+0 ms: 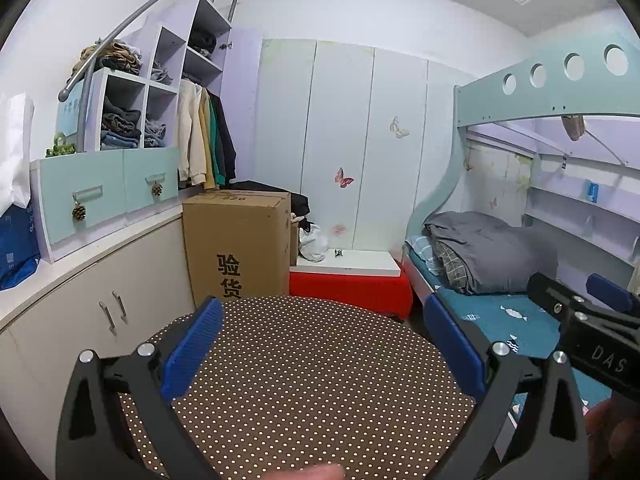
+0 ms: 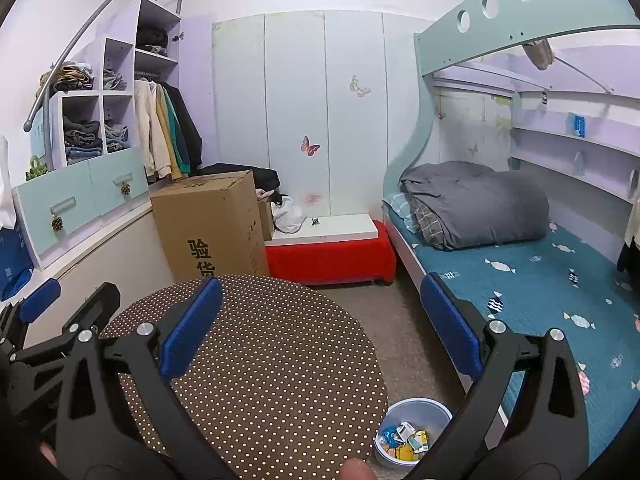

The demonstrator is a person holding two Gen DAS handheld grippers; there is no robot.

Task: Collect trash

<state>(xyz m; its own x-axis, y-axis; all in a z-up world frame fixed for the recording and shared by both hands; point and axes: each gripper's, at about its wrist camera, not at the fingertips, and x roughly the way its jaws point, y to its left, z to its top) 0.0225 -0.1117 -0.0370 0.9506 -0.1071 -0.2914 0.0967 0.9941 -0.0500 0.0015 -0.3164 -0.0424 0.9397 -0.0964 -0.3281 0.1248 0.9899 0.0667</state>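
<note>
Blue-padded left hand-held gripper (image 1: pixel 323 344) and right hand-held gripper (image 2: pixel 320 326) both hover spread wide, holding nothing, above a round polka-dot desk (image 2: pixel 280 360). Wrapper trash (image 2: pixel 406 438) lies inside a white bin (image 2: pixel 438 408) on the floor beside the bed (image 2: pixel 540 280).

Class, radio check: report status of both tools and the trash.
Left tool open, empty. Right tool open, empty. Trash sits in bin on floor beside polka-dot table. Nothing blocking.
</note>
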